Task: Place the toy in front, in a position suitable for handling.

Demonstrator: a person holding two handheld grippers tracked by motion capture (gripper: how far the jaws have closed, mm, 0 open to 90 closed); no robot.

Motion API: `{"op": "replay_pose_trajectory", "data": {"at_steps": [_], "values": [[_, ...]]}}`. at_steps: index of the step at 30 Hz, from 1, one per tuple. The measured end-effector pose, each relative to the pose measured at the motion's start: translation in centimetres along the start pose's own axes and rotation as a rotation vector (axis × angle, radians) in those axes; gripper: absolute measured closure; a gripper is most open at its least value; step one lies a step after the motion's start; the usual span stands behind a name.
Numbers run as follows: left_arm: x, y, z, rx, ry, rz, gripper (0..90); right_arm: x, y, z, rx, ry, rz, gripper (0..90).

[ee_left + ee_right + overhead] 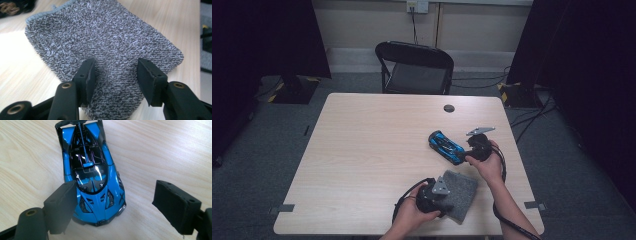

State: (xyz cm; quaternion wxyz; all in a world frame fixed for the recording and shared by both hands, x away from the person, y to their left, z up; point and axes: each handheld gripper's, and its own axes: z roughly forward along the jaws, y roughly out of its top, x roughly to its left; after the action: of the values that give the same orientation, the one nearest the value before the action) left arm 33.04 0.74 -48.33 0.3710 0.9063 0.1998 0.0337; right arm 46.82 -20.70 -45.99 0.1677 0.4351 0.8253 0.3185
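Black folding chair (pixel 414 67), wooden table (pixel 362 150), probably cables (pixel 532 117).

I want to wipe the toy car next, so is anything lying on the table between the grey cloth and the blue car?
Nothing visible: bare table separates the grey cloth from the blue car.

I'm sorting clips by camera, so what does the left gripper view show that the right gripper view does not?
Left gripper view: a grey terry cloth lying flat, with the left gripper over its near edge, jaws apart, cloth between them. Right gripper view: a blue and black toy car, nose toward the camera, with the right gripper open around its front; one jaw stands close by the car's side, the other well clear. Both share the light wooden table and a pair of black jaws.
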Motion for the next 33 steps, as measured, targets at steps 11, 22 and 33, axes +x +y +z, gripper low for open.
{"op": "replay_pose_trajectory", "data": {"at_steps": [11,22,33], "values": [[5.6,-5.8,-6.3,0.004,0.075,-0.117,51.4,0.6,-0.3,1.0,-0.008,0.018,-0.013,18.3],[8.7,-9.7,-10.3,-0.044,0.148,-0.257,42.6,1.0,-0.3,1.9,-0.019,0.046,-0.007,14.3],[8.8,-8.7,-9.9,-0.108,0.153,-0.319,16.7,1.5,-1.0,3.2,0.010,0.048,-0.030,15.4]]}}
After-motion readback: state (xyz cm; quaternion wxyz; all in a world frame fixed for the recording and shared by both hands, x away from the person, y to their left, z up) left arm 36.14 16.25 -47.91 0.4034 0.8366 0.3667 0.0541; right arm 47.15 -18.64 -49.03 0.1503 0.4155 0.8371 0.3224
